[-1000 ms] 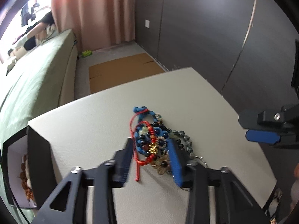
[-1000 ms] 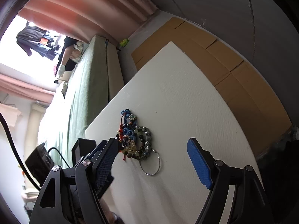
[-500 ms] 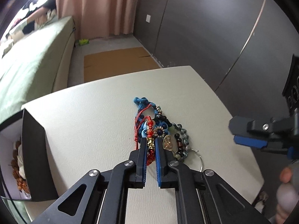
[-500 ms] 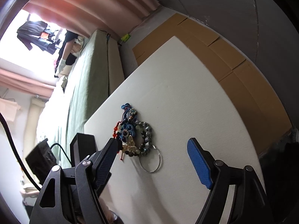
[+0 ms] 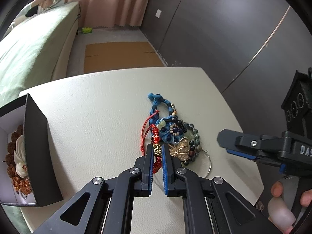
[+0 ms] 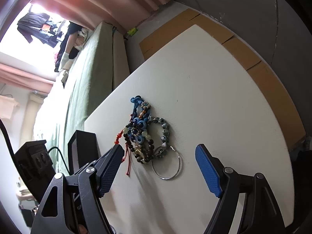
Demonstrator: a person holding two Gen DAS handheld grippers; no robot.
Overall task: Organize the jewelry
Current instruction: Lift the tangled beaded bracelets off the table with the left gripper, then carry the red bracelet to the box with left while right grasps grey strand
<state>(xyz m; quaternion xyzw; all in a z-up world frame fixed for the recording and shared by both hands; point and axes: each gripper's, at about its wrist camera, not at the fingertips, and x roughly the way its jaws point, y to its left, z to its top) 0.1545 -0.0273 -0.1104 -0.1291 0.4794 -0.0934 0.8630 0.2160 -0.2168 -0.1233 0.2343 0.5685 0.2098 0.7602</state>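
Note:
A tangled pile of jewelry [image 5: 173, 132] lies on the white table [image 5: 97, 117]: blue knotted cord, flower beads, dark bead strands, a gold charm and a thin silver hoop [image 5: 208, 161]. My left gripper [image 5: 157, 148] is shut on the red bead bracelet [image 5: 156, 135] at its gold bead, on the pile's near left side. The right gripper [image 6: 159, 152] stands open just in front of the same pile [image 6: 144, 132], its fingers on either side of the silver hoop [image 6: 166, 167], holding nothing. In the left wrist view the right gripper [image 5: 239, 146] sits to the right of the pile.
A black open box [image 5: 37, 156] with brown beads and a white piece inside stands at the table's left edge; the same box [image 6: 83, 148] shows behind the right gripper's left finger. A green sofa [image 5: 29, 54] and flat cardboard [image 5: 120, 56] lie beyond the table.
My left jaws, open around the pile a second ago, have closed on the red bracelet. The right gripper has drifted closer to the pile, still open.

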